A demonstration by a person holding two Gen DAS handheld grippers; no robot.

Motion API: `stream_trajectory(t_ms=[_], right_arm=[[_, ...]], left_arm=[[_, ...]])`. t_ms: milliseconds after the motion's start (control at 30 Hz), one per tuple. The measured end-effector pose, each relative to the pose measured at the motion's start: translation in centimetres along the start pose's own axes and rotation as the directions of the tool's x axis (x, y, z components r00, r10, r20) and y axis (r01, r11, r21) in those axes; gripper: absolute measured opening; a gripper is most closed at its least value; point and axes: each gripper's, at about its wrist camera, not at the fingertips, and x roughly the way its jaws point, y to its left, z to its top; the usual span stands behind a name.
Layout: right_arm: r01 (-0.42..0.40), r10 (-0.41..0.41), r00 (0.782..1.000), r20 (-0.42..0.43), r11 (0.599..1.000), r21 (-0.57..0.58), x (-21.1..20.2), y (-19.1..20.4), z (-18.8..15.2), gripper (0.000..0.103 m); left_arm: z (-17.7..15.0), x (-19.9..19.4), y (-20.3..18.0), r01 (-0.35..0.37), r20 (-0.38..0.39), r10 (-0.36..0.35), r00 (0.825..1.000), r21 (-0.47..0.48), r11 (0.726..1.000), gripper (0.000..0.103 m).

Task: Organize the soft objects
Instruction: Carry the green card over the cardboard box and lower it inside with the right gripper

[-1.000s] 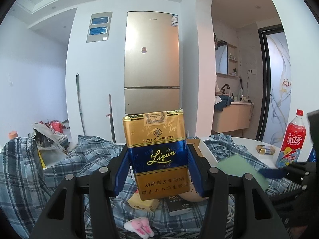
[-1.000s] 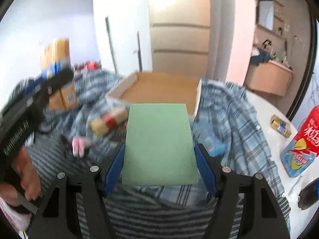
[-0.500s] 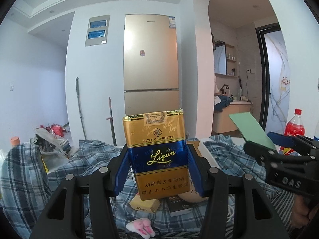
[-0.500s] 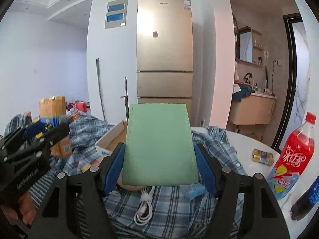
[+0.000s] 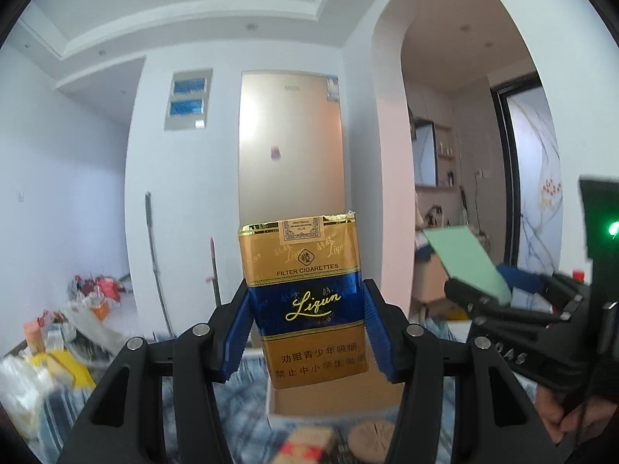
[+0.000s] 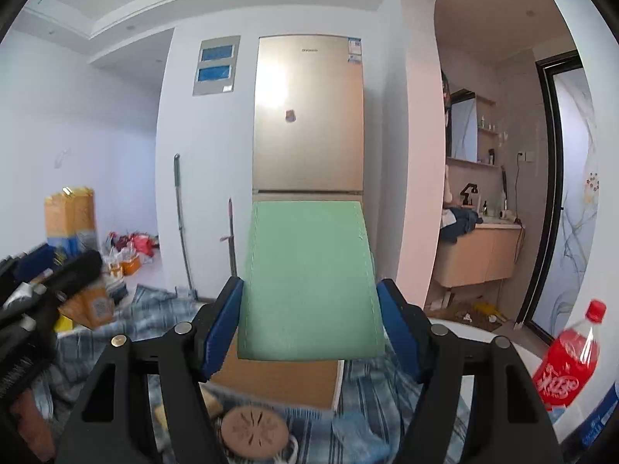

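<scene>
A gold and blue soft cigarette pack (image 5: 305, 301) stands upright between the blue pads of my left gripper (image 5: 306, 297), which is shut on it. A flat green pad (image 6: 309, 282) lies between the blue pads of my right gripper (image 6: 309, 297), gripped by its side edges. Both are held high above the table. In the left wrist view the right gripper (image 5: 499, 290) shows at the right with the green pad (image 5: 464, 259) sticking up from it. In the right wrist view the cigarette pack (image 6: 69, 220) appears at the far left.
Below both grippers an open cardboard box (image 6: 278, 379) sits on a blue plaid cloth (image 6: 371, 394). A round tan disc (image 6: 251, 433) lies in front of it. A red drink bottle (image 6: 568, 363) stands at the right. A fridge (image 6: 309, 116) is at the far wall.
Both grippers have risen, each keeping its hold. The right gripper tipped up from looking down at the table to looking across the room, and the table has dropped low in both views.
</scene>
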Motion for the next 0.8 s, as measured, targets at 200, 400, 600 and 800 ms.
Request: stream_trajectory(t_ms=[200, 400, 600, 800], right_arm=[[0.002, -0.006, 0.998, 0.056, 0.998, 0.058, 2.5, -0.1, 3.8, 0.069], [0.021, -0.03, 0.996, 0.086, 0.995, 0.098, 3.7, -0.7, 5.1, 0.069], [0.04, -0.041, 0.999, 0.005, 0.996, 0.084, 5.3, -1.4, 2.4, 0.069], [0.029, -0.013, 0.972, -0.235, 0.998, 0.063, 9.3, -1.2, -0.9, 0.069]], left_arm=[[3.9, 1.5, 0.7, -0.015, 0.054, 0.016, 0.998, -0.012, 1.0, 0.055], [6.6, 3.3, 1.1, -0.012, 0.085, 0.016, 0.996, -0.056, 0.998, 0.055], [5.7, 5.4, 1.2, -0.016, 0.022, 0.018, 1.0, -0.06, 0.998, 0.055], [3.6, 9.6, 0.6, -0.052, -0.156, 0.049, 0.987, -0.015, 0.999, 0.055]])
